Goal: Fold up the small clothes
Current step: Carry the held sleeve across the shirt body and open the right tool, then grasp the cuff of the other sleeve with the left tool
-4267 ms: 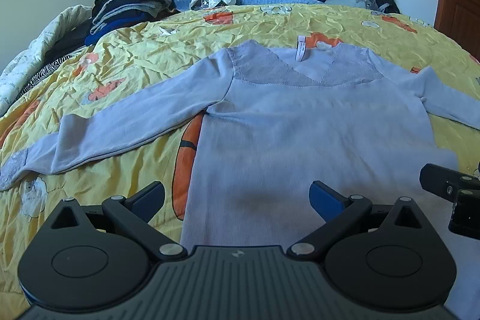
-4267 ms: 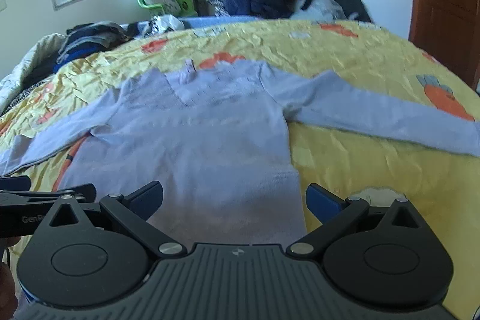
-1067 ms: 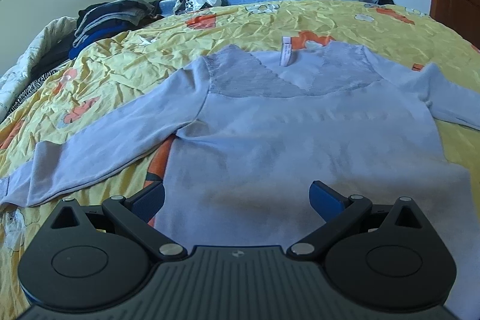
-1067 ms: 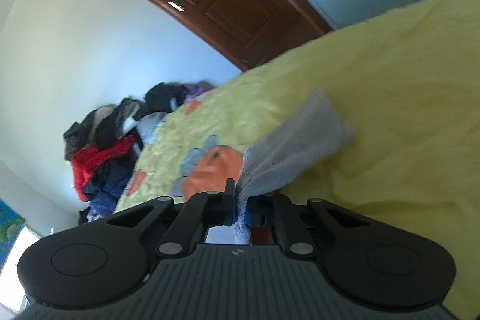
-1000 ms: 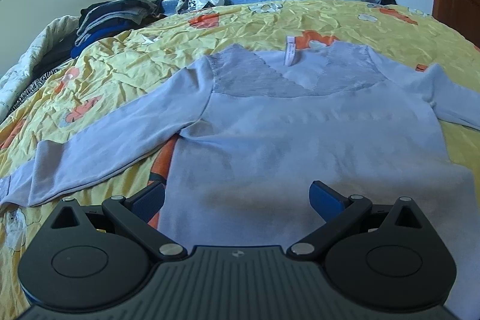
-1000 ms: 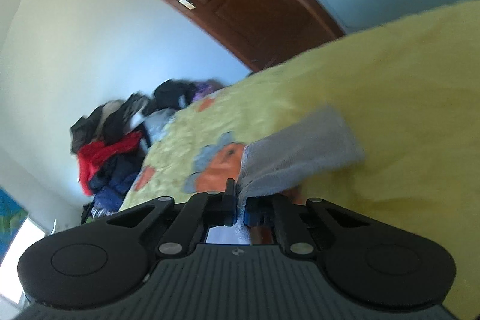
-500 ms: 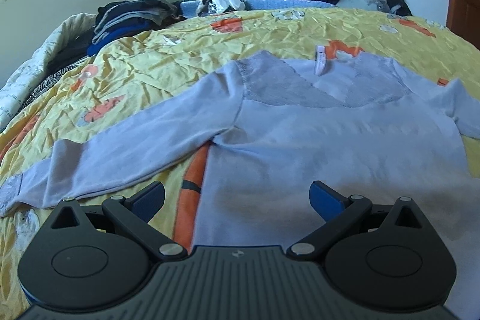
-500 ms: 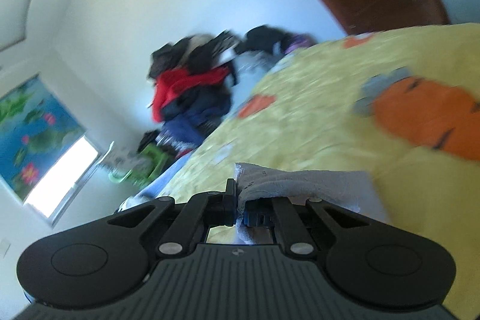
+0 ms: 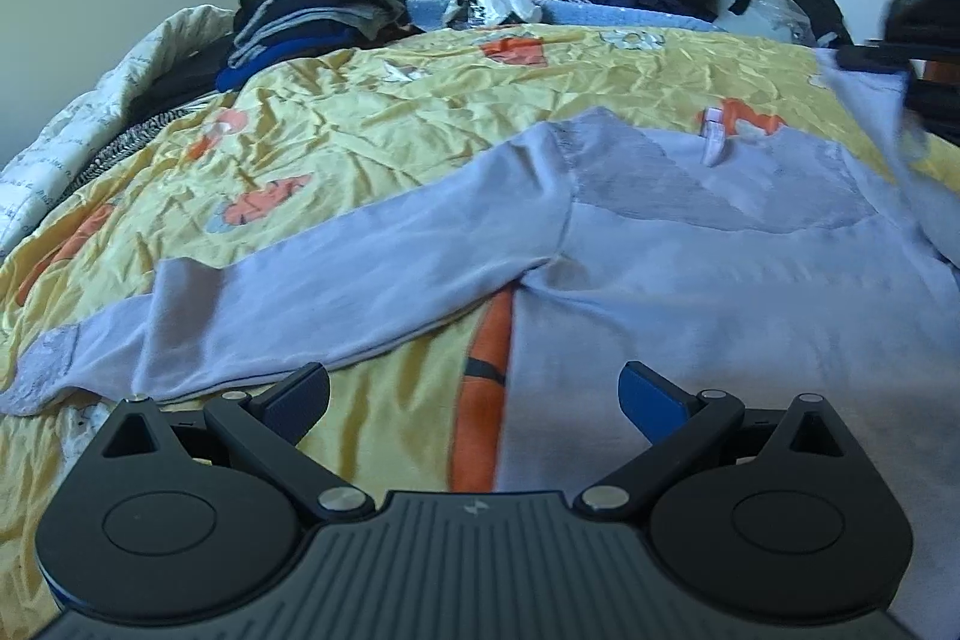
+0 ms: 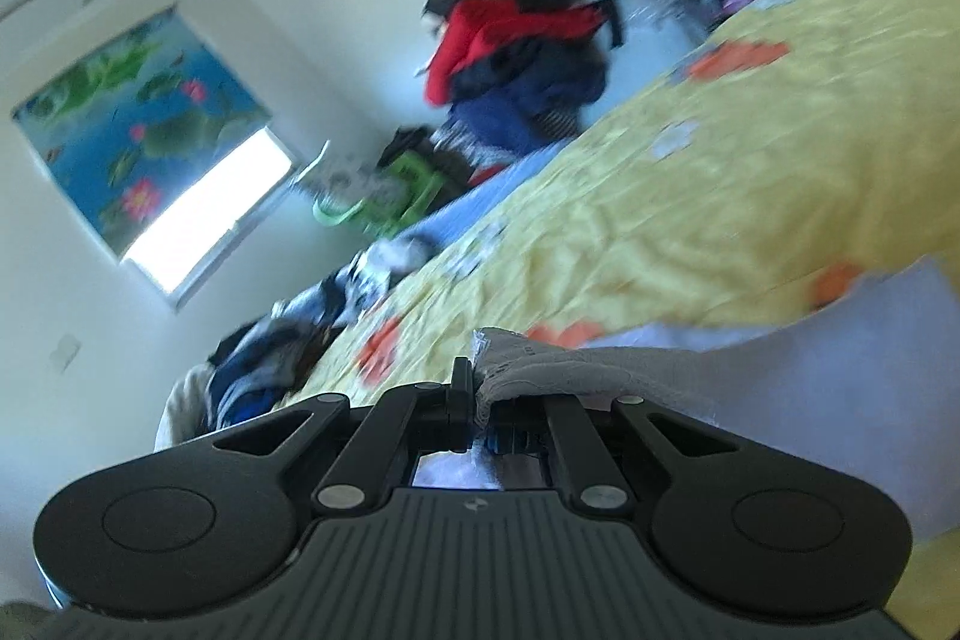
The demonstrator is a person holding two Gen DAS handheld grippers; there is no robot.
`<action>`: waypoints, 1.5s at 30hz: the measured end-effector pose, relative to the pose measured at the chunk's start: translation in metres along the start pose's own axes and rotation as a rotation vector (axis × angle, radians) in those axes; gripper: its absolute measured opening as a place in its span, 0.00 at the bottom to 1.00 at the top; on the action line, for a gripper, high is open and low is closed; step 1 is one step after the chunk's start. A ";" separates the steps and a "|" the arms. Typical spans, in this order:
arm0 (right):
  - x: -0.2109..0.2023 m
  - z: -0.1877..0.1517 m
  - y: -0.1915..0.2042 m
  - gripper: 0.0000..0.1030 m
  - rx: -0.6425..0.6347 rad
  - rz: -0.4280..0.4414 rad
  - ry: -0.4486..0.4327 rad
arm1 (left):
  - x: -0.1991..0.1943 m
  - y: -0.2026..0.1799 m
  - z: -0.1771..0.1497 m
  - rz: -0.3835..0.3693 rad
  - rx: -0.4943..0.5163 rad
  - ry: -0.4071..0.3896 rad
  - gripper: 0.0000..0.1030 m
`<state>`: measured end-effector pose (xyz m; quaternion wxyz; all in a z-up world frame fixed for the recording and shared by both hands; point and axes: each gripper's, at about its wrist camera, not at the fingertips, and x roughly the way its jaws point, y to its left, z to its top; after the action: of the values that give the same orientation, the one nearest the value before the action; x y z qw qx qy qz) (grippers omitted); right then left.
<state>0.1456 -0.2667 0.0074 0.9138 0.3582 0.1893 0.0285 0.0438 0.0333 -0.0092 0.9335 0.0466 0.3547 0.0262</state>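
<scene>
Meanwhile the lilac top (image 9: 690,280) lies flat on the yellow quilt (image 9: 372,118), soft and limp, best taken by cuff or hem; right gripper (image 10: 480,415) pinches its sleeve cuff (image 10: 540,364) at 2 o'clock, left gripper (image 9: 474,400) gapes wide, empty.

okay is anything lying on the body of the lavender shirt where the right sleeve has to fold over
Nothing visible does. The right hand-held gripper is shut on the sleeve cuff, and the shirt's body lies bare on the yellow bedspread; the clothes piles sit beyond it.
</scene>
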 end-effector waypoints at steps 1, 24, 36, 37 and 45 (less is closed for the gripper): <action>0.005 -0.006 0.007 0.09 -0.008 0.007 0.015 | 0.000 0.003 0.000 0.009 -0.003 -0.003 1.00; 0.104 -0.097 0.111 0.13 -0.137 0.071 0.279 | 0.004 0.055 -0.008 0.093 -0.079 0.025 1.00; 0.111 -0.118 0.145 0.60 -0.146 0.268 0.441 | 0.007 0.070 -0.012 0.119 -0.117 0.042 1.00; 0.111 -0.119 0.149 0.60 -0.170 0.274 0.449 | 0.006 0.071 -0.012 0.119 -0.118 0.042 1.00; 0.113 -0.130 0.151 0.62 -0.160 0.230 0.514 | 0.004 0.082 -0.014 0.140 -0.151 0.044 1.00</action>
<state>0.2158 -0.0502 -0.0165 0.8519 0.2852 0.3701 0.2367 0.0367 0.1165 -0.0135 0.9222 0.0004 0.3679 0.1191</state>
